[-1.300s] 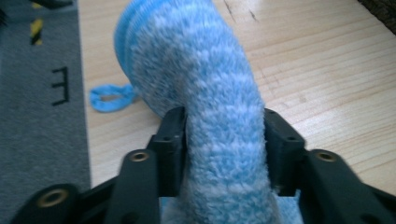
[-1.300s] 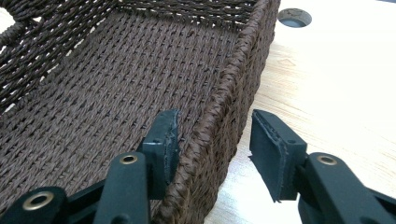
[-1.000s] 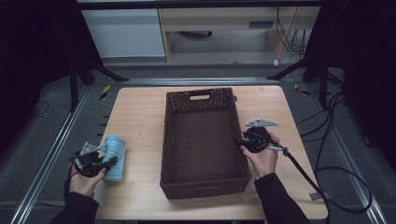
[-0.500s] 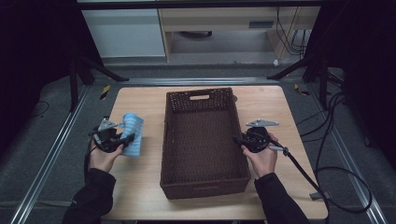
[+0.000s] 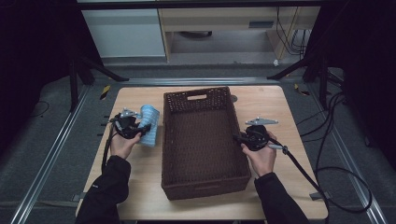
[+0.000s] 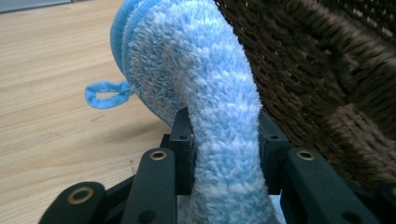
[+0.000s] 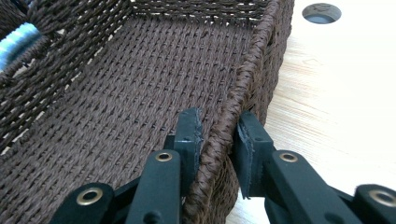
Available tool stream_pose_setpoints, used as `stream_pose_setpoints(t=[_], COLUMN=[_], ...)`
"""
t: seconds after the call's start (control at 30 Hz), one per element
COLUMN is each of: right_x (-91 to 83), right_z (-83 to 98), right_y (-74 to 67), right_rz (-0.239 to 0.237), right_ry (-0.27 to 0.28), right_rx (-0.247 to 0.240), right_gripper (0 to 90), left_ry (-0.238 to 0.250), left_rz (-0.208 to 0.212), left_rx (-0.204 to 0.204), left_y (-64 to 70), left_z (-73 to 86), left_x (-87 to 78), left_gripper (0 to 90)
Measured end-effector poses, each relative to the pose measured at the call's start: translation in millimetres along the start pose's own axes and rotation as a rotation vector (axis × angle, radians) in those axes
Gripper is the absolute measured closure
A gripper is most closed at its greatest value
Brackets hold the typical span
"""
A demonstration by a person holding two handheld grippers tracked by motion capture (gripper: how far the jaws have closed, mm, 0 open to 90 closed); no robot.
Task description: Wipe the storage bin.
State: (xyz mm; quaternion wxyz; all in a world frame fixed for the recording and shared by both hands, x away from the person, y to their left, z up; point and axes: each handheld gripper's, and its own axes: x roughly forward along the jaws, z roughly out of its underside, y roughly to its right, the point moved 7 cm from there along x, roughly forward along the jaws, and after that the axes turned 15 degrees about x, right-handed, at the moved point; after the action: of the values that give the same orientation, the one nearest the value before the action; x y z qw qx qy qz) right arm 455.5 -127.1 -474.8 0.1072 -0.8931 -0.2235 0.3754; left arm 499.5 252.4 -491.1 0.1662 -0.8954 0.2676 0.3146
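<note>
Nearest the person, the right gripper [image 5: 240,138] straddles the right-hand rim of the brown woven basket [image 5: 201,179], one jaw inside the wall and one outside; its jaws have just been closing and now pinch the rim, steadying the basket on the table [image 5: 285,107]. Across the basket, the left gripper [image 5: 142,130] holds a folded fluffy blue towel [image 6: 205,70] clamped between its jaws, just beside the basket's left wall and clear of the tabletop, its small hanging loop [image 6: 105,93] dangling free. The step in hand appears to be carrying the towel to the basket; the next move likely calls for lifting it over the rim before release.
</note>
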Motion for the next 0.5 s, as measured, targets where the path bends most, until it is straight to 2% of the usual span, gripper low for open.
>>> stream_pose_setpoints(t=[0.17,0.43,0.5], right_x=[3.2,5.8,5.8], right_z=[-0.7,1.5,1.6], right_y=[-4.2,-13.4,-13.9], right_rz=[-0.029,-0.05,-0.05], right_ry=[-0.009,-0.023,-0.023], right_rx=[-0.005,-0.025,-0.025], right_gripper=[73.4,73.5,73.5], left_ry=[-0.02,-0.067,-0.058], left_rz=[0.023,0.068,0.073], left_rx=[-0.019,0.002,-0.002], left_y=[-3.7,3.3,4.9], left_z=[6.3,18.3,18.4], left_x=[11.8,31.6,33.9], left_gripper=[66.0,66.4,66.7])
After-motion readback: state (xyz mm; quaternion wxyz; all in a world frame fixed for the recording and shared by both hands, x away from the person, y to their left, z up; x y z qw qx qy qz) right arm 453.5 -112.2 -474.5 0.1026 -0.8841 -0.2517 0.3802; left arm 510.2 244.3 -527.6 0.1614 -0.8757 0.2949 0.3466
